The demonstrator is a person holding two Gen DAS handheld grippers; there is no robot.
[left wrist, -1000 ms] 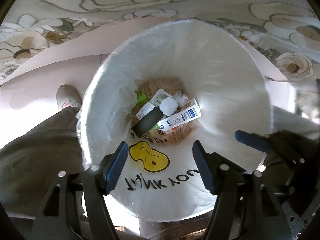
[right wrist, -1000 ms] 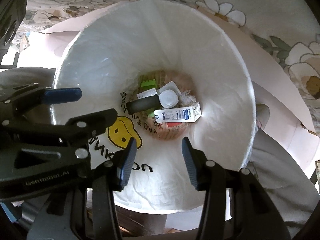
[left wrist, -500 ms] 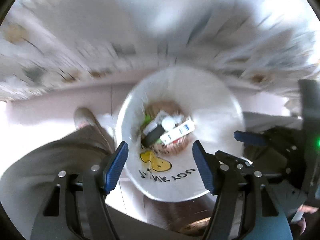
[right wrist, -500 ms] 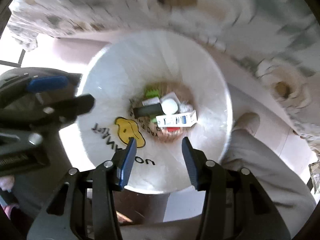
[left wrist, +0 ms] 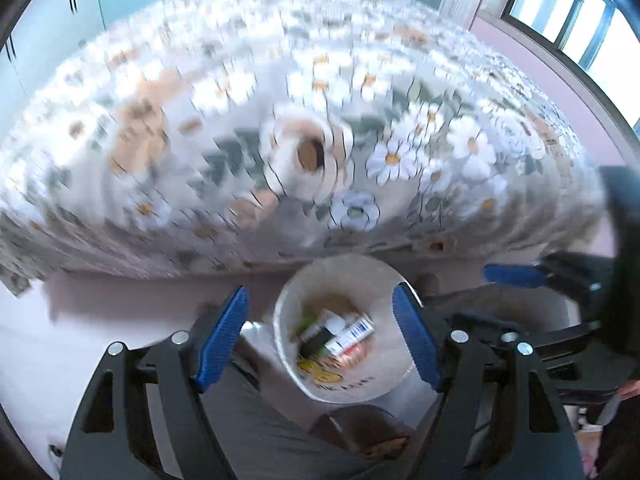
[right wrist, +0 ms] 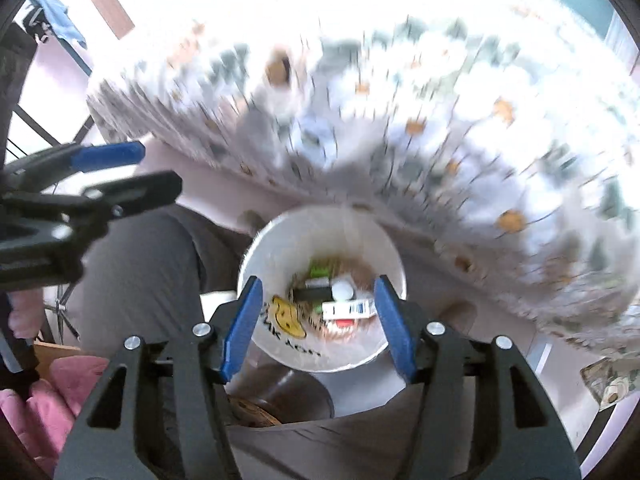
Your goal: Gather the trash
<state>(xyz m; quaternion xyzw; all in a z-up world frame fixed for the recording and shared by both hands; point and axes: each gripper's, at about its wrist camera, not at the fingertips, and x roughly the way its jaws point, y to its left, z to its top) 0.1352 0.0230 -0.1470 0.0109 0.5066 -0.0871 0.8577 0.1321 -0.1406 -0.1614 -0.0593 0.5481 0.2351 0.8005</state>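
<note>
A white-lined trash bin (left wrist: 384, 280) with a yellow smiley print stands on the floor below both grippers; it also shows in the right wrist view (right wrist: 280, 236). Inside lie a white and blue box (left wrist: 352, 330), a black tube (left wrist: 316, 342), a white cap (right wrist: 343, 290) and green scraps. A toilet paper roll (left wrist: 304, 156) lies on the flowered table. My left gripper (left wrist: 320, 316) is open and empty, high above the bin. My right gripper (right wrist: 318, 304) is open and empty, also high above it.
The flowered tablecloth (left wrist: 440, 132) covers the table beyond the bin and is motion-blurred. The person's grey trouser leg (right wrist: 136, 272) is beside the bin. The right gripper shows at the right of the left wrist view (left wrist: 516, 276). A pink cloth (right wrist: 52, 396) lies lower left.
Both grippers have risen well away from the bin, which now looks small. The views have tilted up, so the table top and the paper roll have come into sight.
</note>
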